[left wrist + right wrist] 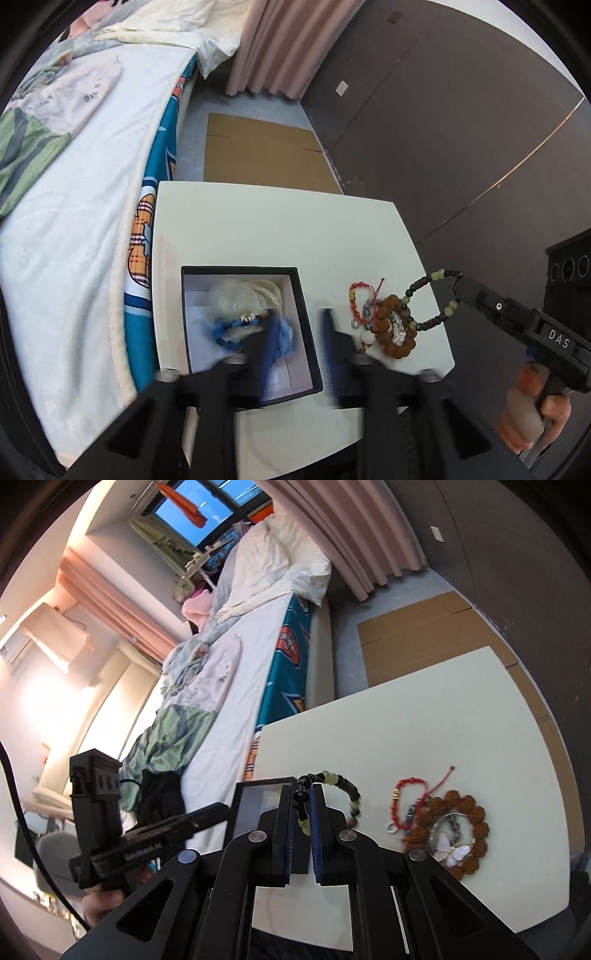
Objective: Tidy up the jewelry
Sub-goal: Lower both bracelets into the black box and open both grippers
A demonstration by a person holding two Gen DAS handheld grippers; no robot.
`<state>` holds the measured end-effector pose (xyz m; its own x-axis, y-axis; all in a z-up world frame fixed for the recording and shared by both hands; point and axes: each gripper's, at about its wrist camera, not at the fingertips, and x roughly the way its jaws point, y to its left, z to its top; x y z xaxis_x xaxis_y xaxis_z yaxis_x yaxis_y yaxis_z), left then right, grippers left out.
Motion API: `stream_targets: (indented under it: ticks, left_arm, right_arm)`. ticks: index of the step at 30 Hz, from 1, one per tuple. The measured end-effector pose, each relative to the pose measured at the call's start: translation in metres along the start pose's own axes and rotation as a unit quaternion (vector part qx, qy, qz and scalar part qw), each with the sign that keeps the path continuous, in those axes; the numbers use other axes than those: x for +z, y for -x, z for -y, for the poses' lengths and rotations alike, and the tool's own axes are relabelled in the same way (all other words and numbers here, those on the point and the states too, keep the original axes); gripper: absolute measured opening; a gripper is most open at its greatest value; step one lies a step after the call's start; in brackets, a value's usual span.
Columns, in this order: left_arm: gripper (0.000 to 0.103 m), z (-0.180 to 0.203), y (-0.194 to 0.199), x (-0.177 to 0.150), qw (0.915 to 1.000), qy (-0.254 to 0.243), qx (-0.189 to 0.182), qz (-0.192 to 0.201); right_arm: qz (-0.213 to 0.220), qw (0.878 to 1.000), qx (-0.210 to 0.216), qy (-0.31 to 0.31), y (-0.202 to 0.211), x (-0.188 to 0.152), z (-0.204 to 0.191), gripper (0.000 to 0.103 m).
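**A:** Black card box (314, 332), far left on the table (280, 236), lid off, white inside. Why there?

**B:** My guess is that it's the place for sorted pieces. A blue fuzzy band (284, 334) already lies in it with some pale, clear bits behind, too blurred to name. The left gripper (297, 332) hangs over the box's right wall, one finger inside above the blue band, the other outside over the table.

**A:** Gripping anything?

**B:** No. Its jaws stand apart with nothing pinched between them, though motion smear hides the detail.

**A:** And to the right of the box?

**B:** The unsorted heap: a red cord bracelet (356, 301), a small ring (355, 324), and a brown seed bracelet (397, 326) with a shell butterfly (452, 851) lying inside its loop. They touch and overlap, so each pick probably needs a strand at the edge.

**A:** Rightmost?

**B:** The right gripper (303, 805), jaws closed on a bead bracelet (430, 301) of dark and pale-green beads. It pinches the loop near the top, so the rest hangs free below, its low end just beside or touching the brown one; I can't tell which.

**A:** Why hold it so?

**B:** A hanging loop likely clears the heap without dragging neighbours, and should drop neatly into the box.
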<state>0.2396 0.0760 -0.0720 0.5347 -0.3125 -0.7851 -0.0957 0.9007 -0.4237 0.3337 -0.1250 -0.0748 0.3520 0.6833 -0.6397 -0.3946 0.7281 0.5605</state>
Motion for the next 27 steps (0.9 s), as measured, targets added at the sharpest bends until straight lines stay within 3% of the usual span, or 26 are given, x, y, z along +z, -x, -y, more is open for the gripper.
stream_targets:
  ticks: [2,23,25,27]
  left_arm:
    - [0.07,-0.005,0.008,-0.001,0.9998,0.007,0.003,0.016]
    - [0.07,-0.053,0.072,-0.005,0.9959,0.046,0.029,0.072]
    - [0.07,-0.053,0.072,-0.006,0.9959,0.047,0.029,0.072]
    - [0.07,-0.051,0.072,-0.006,0.9962,0.043,0.027,0.071]
  right_arm:
    - [-0.003,1.0,0.004,0.004,-0.003,-0.001,-0.006,0.01]
    - [-0.062,0.994,0.069,0.054,-0.066,-0.014,-0.074,0.01]
    - [-0.062,0.996,0.025,0.059,-0.076,-0.015,-0.068,0.011]
    - [-0.085,0.996,-0.008,0.032,-0.087,-0.015,-0.052,0.024]
